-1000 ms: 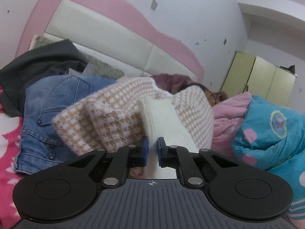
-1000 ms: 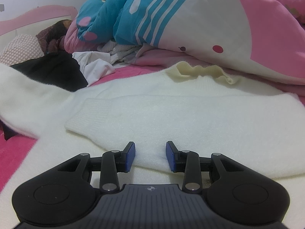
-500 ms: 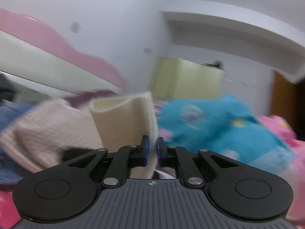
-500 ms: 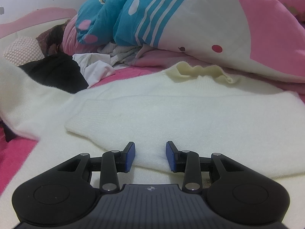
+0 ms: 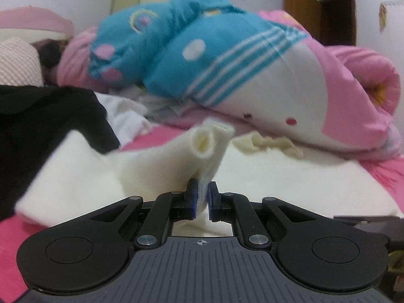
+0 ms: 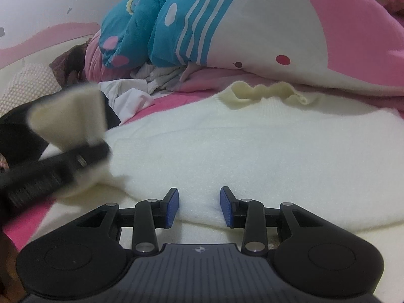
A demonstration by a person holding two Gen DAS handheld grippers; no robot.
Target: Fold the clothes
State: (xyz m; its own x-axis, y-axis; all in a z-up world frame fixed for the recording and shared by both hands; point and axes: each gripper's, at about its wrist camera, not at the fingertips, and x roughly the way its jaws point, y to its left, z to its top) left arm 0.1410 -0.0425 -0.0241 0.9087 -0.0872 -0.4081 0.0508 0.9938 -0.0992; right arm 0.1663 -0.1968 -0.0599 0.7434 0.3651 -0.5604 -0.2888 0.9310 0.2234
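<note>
The cream sweater (image 6: 252,151) is lying flat across the middle of the right wrist frame, and its sleeve cuff (image 5: 210,140) is being pinched by the nearly closed left gripper (image 5: 201,198); only a thin edge of knit is being held, so slipping out or a bunched fold is being risked. The right gripper (image 6: 199,208) is being held spread just above the hem, gripping nothing. The left gripper is being rendered as a blur at the left of the right wrist frame, and the sweater's near edge is being hidden behind both gripper bodies.
</note>
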